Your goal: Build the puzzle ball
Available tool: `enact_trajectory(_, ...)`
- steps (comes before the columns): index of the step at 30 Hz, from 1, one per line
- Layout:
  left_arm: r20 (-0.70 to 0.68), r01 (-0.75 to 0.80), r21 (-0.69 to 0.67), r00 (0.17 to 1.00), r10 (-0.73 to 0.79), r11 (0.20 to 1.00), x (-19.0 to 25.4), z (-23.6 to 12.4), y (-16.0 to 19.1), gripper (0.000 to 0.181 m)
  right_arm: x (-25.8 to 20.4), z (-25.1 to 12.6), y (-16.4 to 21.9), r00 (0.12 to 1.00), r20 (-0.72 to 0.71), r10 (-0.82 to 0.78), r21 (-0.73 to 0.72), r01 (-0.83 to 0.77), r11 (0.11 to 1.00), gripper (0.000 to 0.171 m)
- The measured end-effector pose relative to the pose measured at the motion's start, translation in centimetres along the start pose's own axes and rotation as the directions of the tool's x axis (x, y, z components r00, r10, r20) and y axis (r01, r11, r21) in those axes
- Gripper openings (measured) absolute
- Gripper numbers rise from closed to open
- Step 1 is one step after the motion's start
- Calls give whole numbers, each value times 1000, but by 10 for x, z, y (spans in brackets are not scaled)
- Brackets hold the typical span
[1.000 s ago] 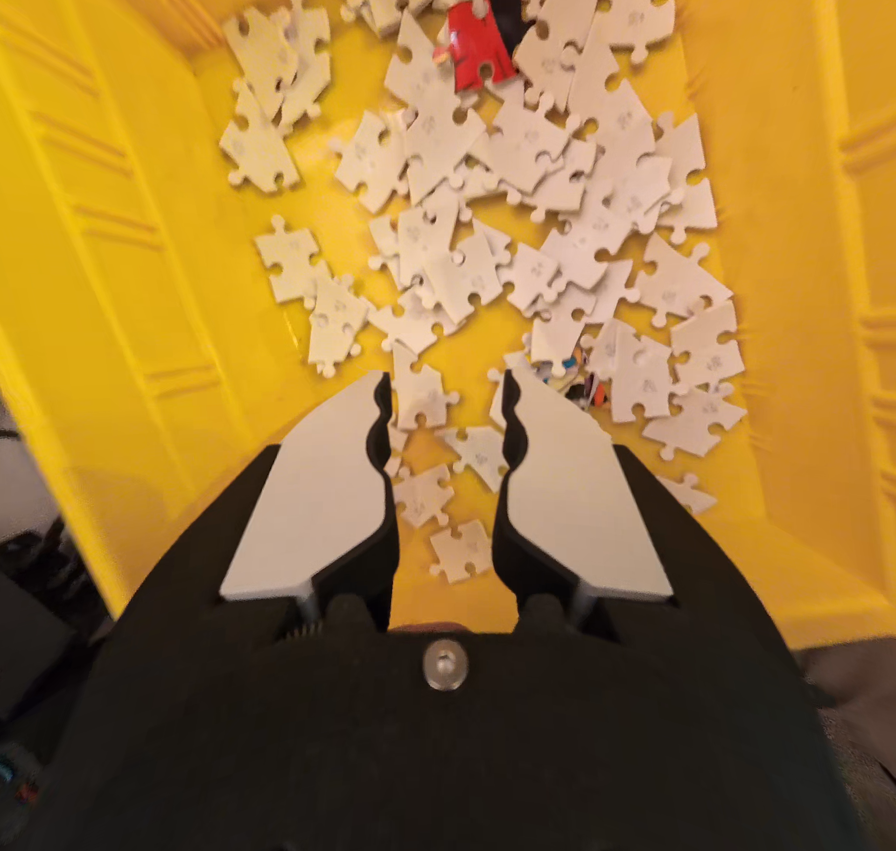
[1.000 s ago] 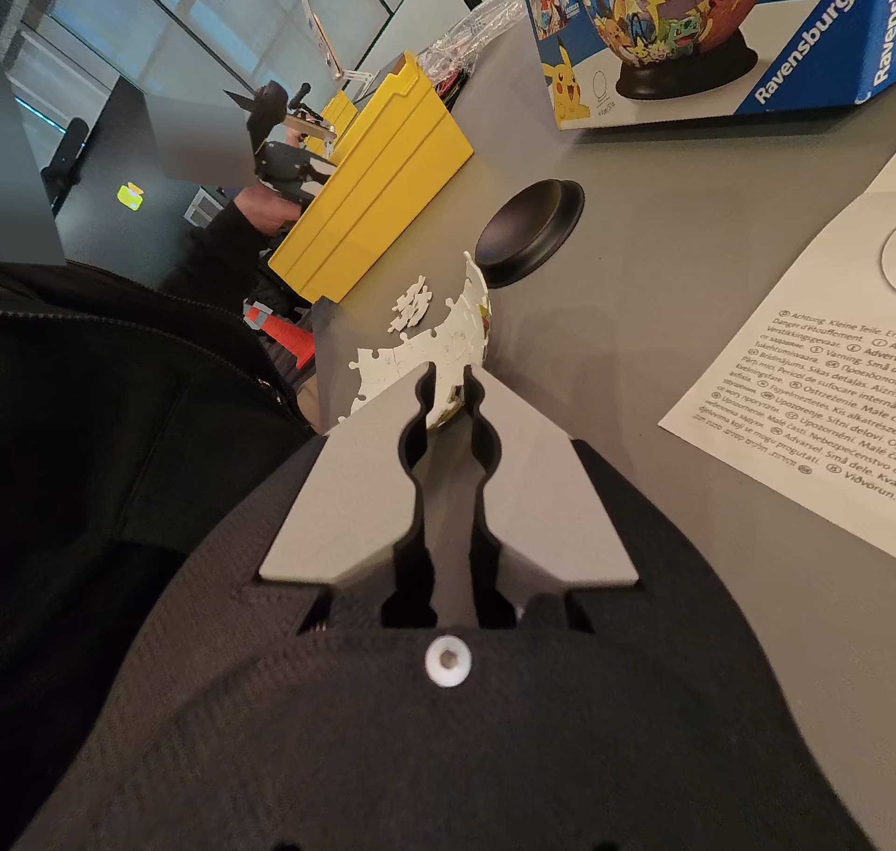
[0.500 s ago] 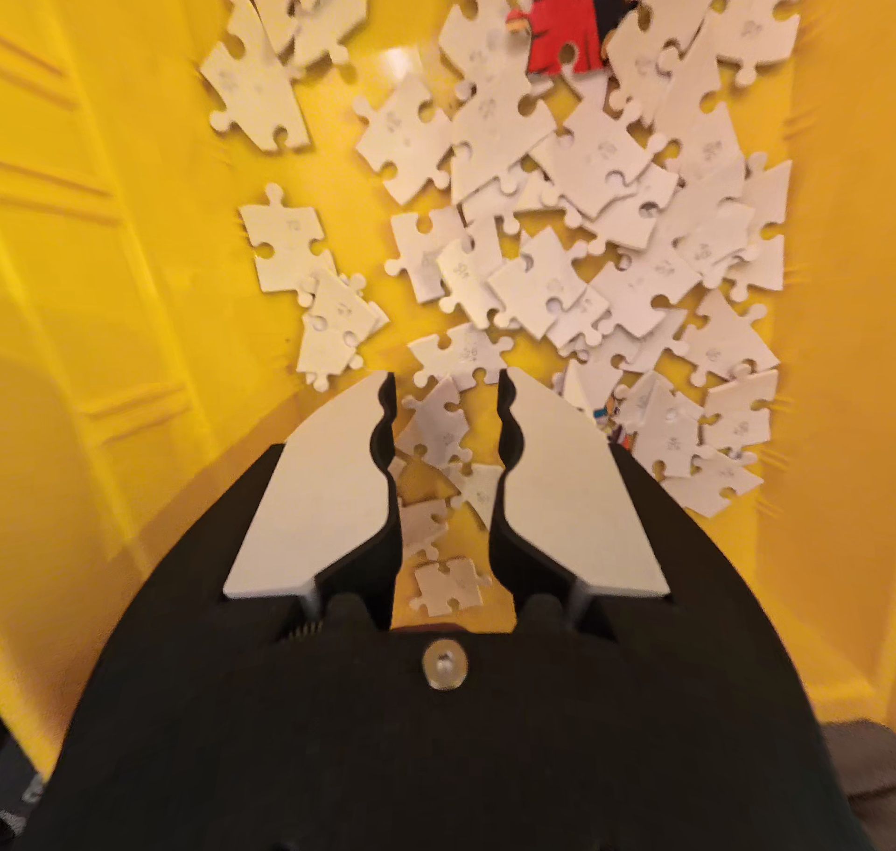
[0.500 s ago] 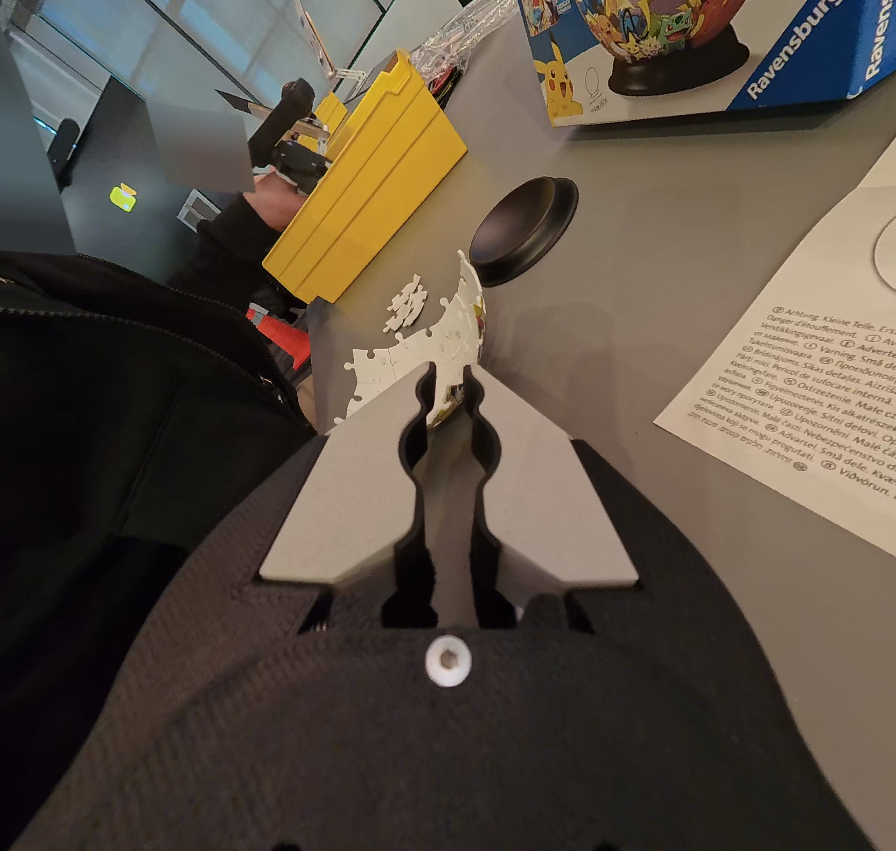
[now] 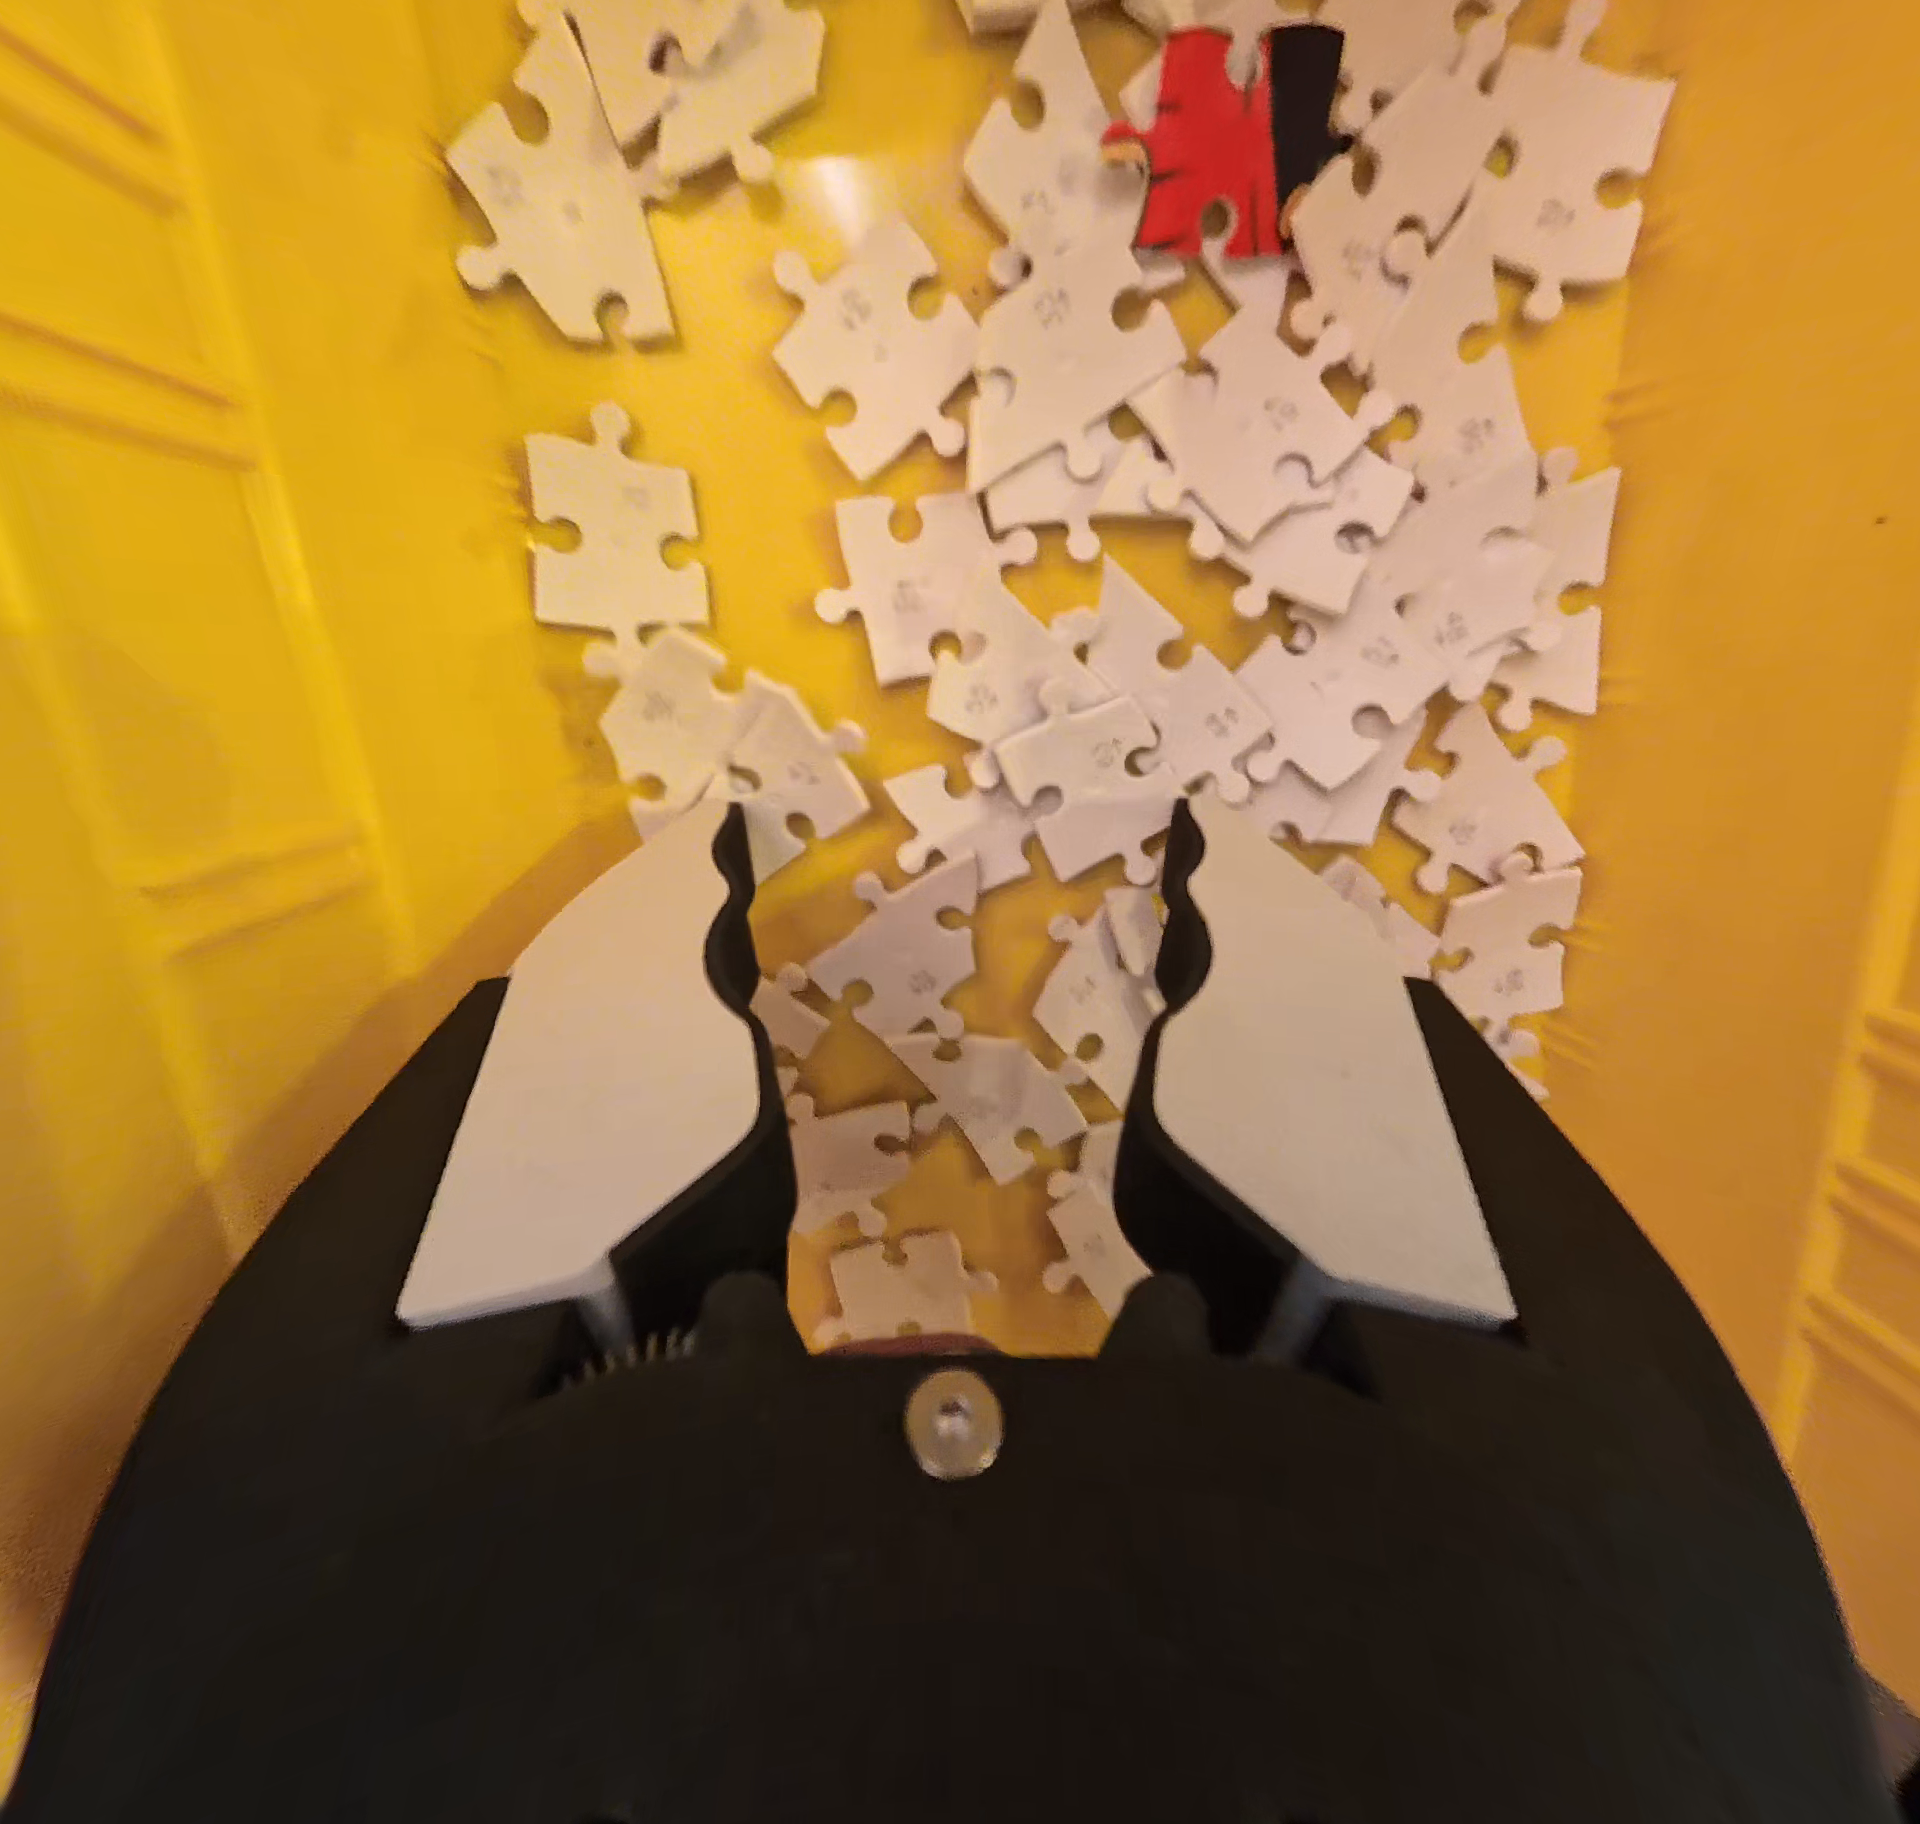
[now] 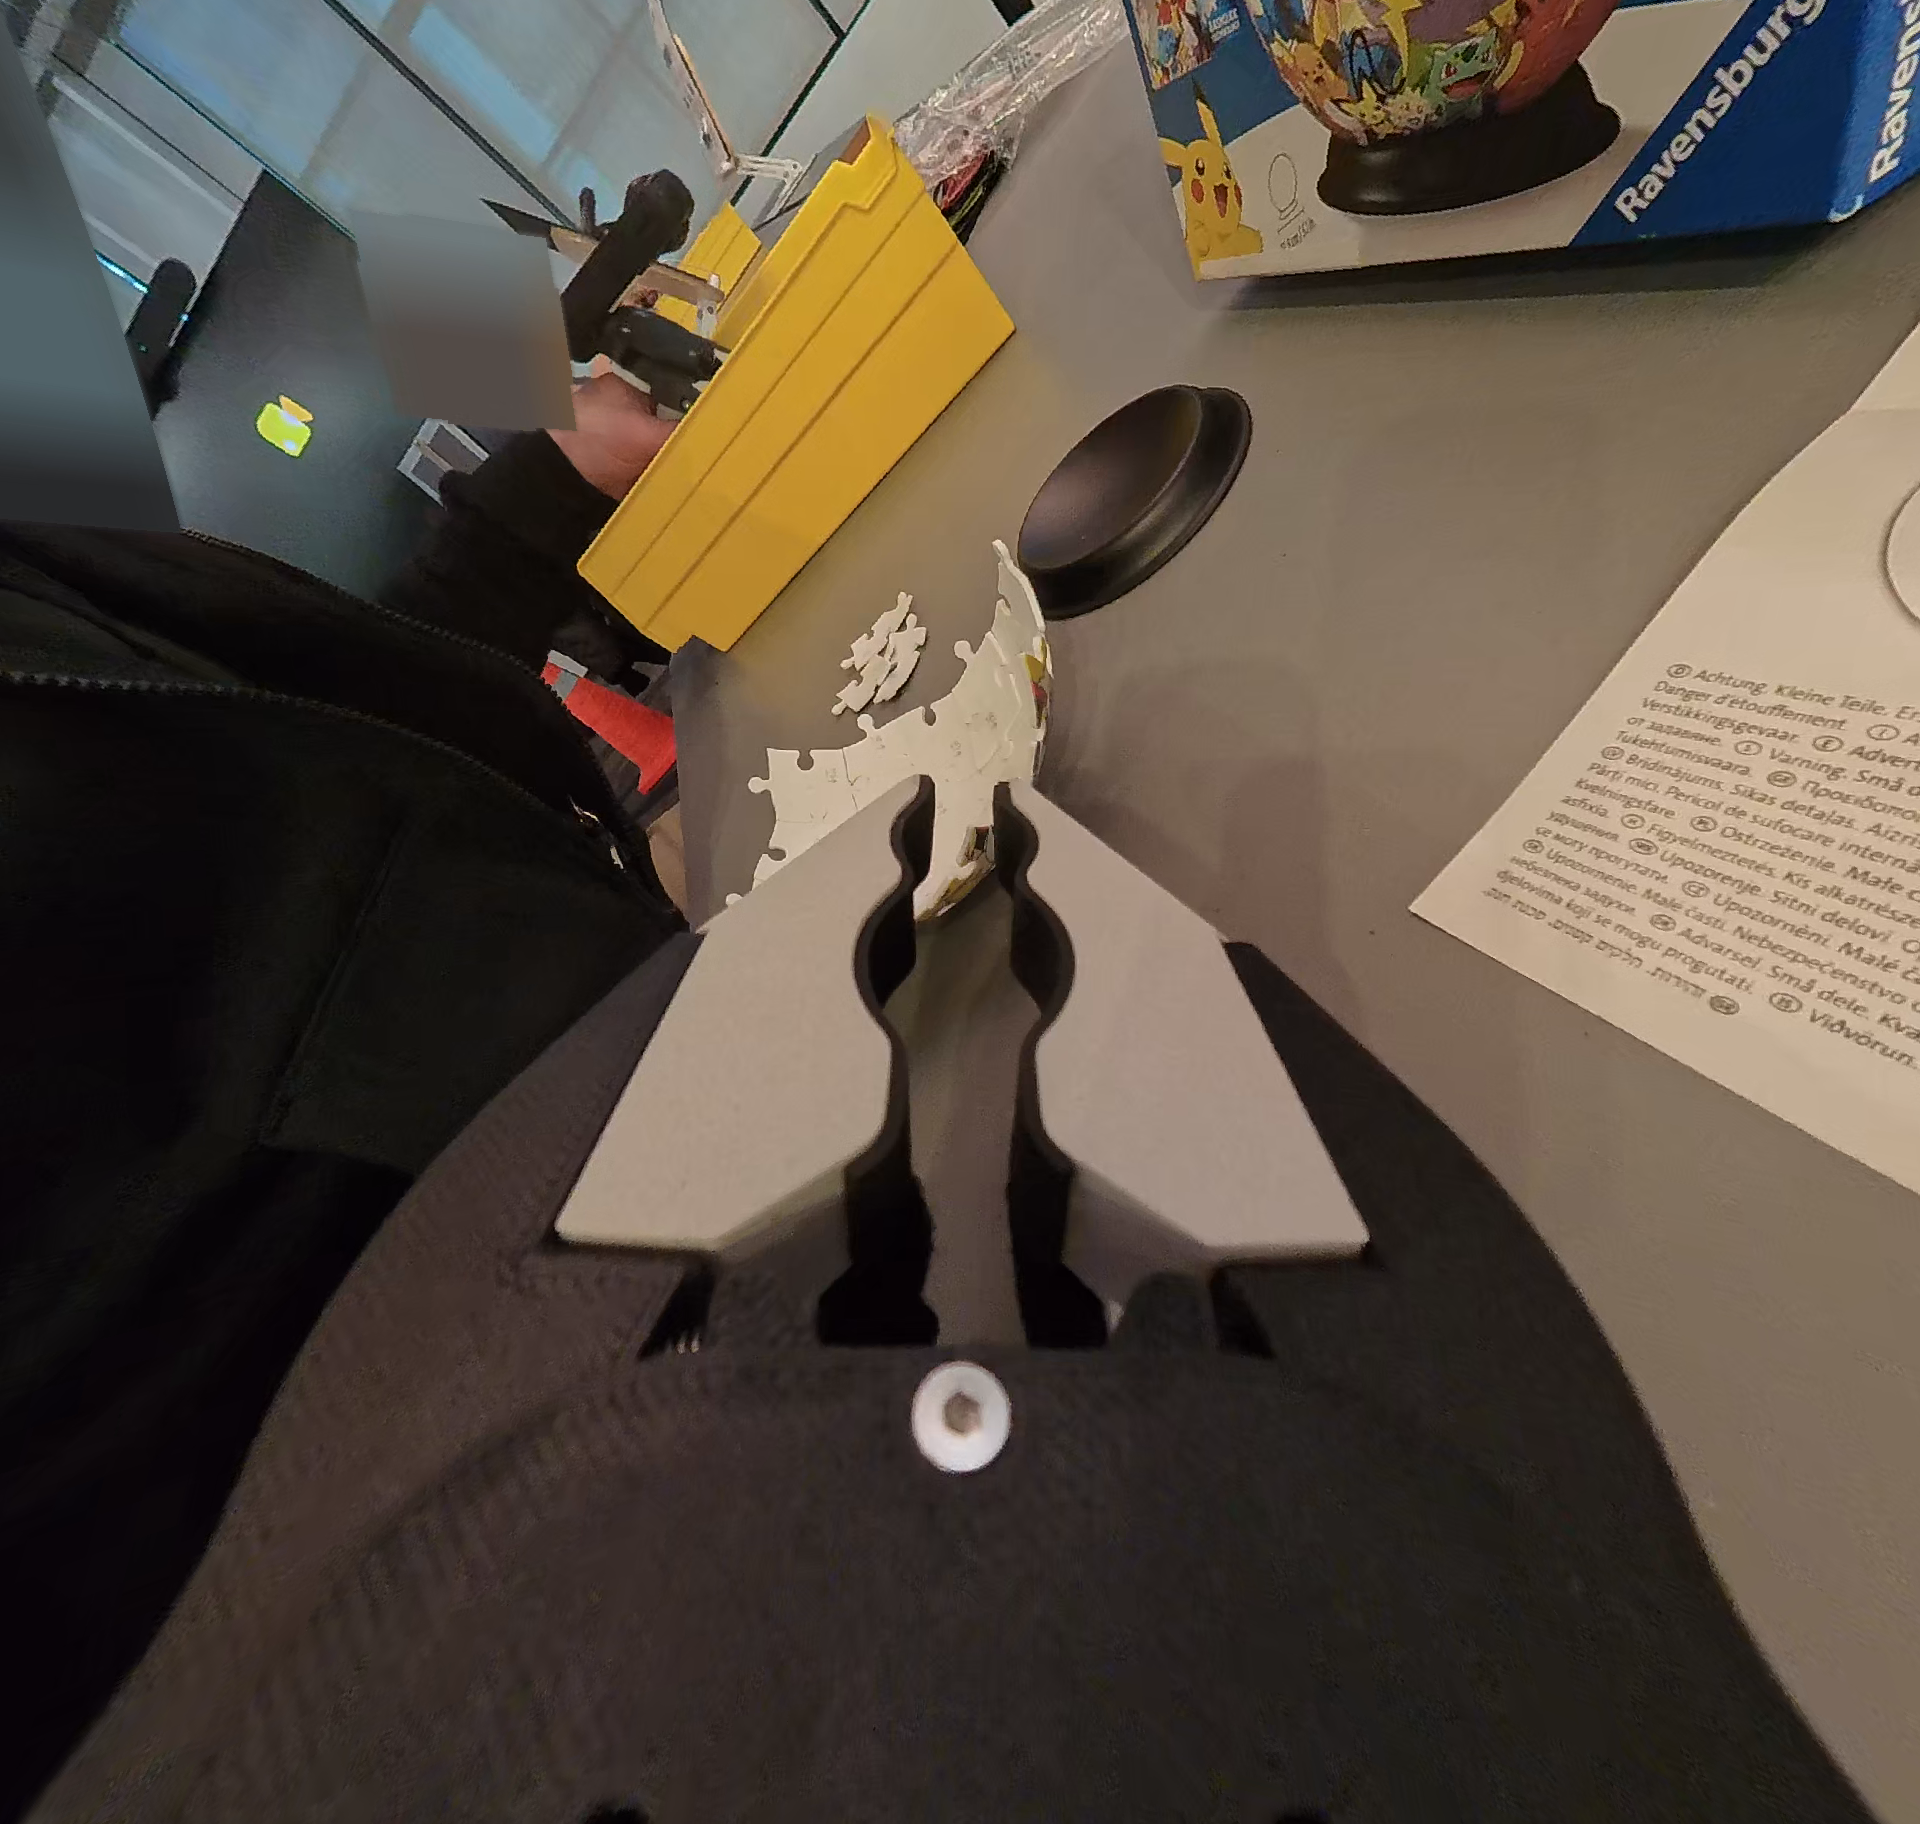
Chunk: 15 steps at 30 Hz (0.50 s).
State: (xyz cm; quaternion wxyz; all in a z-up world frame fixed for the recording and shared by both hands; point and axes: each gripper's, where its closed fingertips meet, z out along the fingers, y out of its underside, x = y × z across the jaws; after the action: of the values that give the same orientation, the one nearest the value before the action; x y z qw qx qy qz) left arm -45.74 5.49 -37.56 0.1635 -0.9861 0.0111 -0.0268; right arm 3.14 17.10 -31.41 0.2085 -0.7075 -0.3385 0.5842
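Observation:
In the left wrist view my left gripper point(image 5: 956, 824) is open wide and empty, low inside a yellow bin point(image 5: 260, 631). Several white face-down puzzle pieces point(image 5: 1081, 746) lie under and ahead of it. One red and black piece point(image 5: 1216, 153) lies face up at the far end. In the right wrist view my right gripper point(image 6: 961, 792) is shut on the edge of the partly built puzzle ball point(image 6: 935, 746), a curved white shell with a coloured outside, held tilted just above the grey table point(image 6: 1351, 735). The left gripper point(image 6: 644, 320) shows far off at the bin.
On the table, the black round stand point(image 6: 1138, 496) sits beyond the shell. A small clump of white pieces point(image 6: 883, 647) lies beside the yellow bin point(image 6: 810, 403). The puzzle box point(image 6: 1507, 81) stands at the back, a printed sheet point(image 6: 1714, 839) at right. A dark jacket fills the left. There is about 50 centimeters between the tips of the two grippers.
My left gripper has moved lower and further into the bin, and its jaws have opened wider. My right gripper has kept hold of the shell and barely moved.

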Motion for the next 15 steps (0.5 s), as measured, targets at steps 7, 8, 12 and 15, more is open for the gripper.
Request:
enact_trajectory(7,-24,-15,-68,1000,14,998,16,-11,26,74,-1,0,0,1000,6,-1,2,1,1000,10)
enact_trajectory(8,-10,-27,-31,1000,26,999,15,-14,20,74,-1,0,0,1000,6,-1,2,1,1000,10)
enact_trajectory(12,8,-129,60,992,129,990,22,-17,-4,70,-1,0,0,1000,6,-2,1,2,1000,10)
enact_trajectory(15,3,-189,49,982,189,981,28,-5,-8,61,0,0,0,1000,2,-3,0,3,1000,10)
